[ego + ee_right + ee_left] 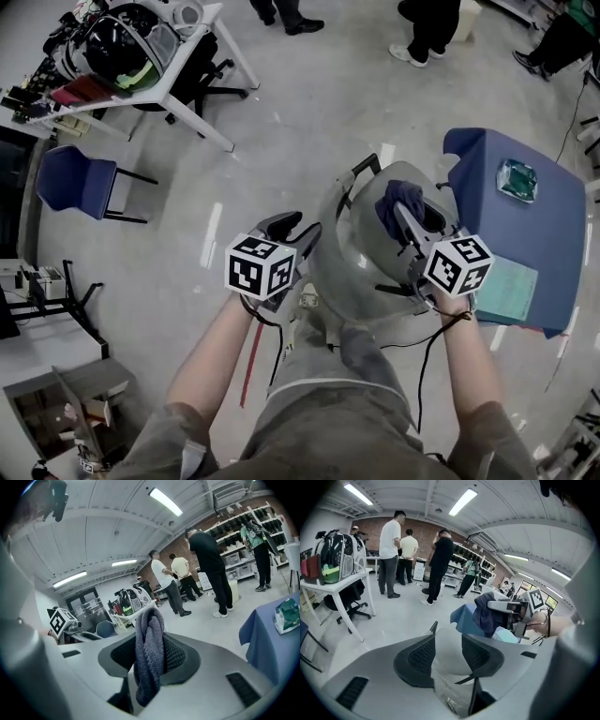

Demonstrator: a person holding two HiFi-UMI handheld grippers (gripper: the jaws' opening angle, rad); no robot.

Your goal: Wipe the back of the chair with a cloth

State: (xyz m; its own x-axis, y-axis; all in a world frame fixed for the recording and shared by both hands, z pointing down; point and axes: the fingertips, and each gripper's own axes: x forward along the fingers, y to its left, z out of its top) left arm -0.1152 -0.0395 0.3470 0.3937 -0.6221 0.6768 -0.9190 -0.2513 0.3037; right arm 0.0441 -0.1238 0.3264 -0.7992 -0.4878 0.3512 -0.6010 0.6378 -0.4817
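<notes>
A grey chair (352,267) stands just in front of me, its back seen from above. My right gripper (405,217) hangs over the top of the chair, shut on a dark blue cloth (394,199). In the right gripper view the cloth (147,620) hangs bunched between the jaws. My left gripper (298,230) is at the chair's left edge. Its jaws stand open in the left gripper view, with the pale chair back (449,641) showing between them; I cannot tell whether they touch it. That view also shows the cloth (485,613) in the right gripper (506,607).
A table under a blue cover (553,225) stands close on the right, with a green packet (517,178) and a teal sheet (506,291) on it. A blue chair (75,183) and a white table (187,80) with bags are at the left. People (431,28) stand further off.
</notes>
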